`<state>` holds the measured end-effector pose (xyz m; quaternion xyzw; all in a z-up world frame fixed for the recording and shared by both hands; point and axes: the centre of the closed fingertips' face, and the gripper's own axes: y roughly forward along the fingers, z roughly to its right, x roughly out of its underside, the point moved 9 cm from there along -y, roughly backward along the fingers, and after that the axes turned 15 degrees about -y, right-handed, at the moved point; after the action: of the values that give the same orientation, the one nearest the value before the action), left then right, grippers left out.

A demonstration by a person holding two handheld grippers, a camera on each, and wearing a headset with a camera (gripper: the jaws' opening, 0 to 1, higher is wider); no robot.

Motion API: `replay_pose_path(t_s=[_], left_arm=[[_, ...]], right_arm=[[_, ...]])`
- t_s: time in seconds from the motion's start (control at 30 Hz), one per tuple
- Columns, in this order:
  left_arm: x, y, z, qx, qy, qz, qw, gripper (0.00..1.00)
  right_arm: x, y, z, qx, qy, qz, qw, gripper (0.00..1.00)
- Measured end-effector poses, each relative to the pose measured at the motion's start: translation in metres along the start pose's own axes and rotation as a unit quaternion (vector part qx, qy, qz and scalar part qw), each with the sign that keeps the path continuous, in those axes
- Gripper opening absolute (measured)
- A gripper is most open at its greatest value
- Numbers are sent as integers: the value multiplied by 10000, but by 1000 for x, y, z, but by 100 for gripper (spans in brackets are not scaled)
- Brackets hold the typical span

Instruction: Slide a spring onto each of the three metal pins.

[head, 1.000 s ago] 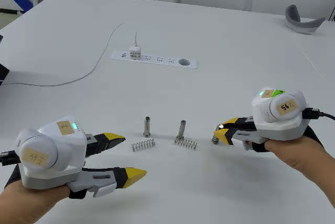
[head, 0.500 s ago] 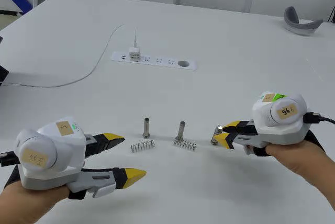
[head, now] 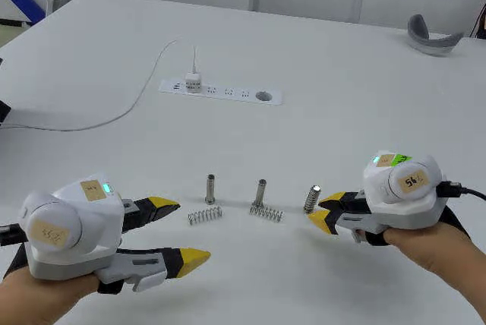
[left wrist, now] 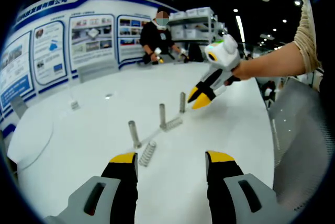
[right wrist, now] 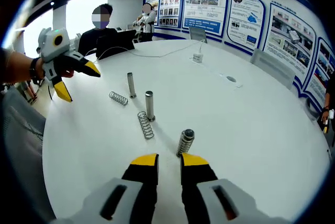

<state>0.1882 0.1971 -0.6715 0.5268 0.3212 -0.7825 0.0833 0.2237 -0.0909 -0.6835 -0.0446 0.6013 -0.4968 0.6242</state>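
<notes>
Left gripper low over table, yellow tips apart. Near pin upright, spring lying beside it. Middle pin upright, second spring flat at base. Far pin sleeved in third spring. Right gripper just beside it, tips parted.

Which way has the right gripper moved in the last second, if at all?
Yes. The right gripper backed off toward the person: its tips overlapped the spring-covered pin before, and now sit just clear of it.
</notes>
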Motion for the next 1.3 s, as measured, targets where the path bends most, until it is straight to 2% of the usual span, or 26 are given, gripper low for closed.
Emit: replay_pose_path(t_s=[0.47,1.0,1.3], left_arm=[[-1,-2,1,-8,22,32,10000,53],[-1,-1,1,-21,9,38,10000,52],[0,0,0,-32,-5,24,10000,52]], right_arm=[[-10,7,-16,-207,-158,66,9996,18],[-31,26,-16,-424,-458,142,9980,18],[-31,38,-15,-567,-512,83,9970,18]])
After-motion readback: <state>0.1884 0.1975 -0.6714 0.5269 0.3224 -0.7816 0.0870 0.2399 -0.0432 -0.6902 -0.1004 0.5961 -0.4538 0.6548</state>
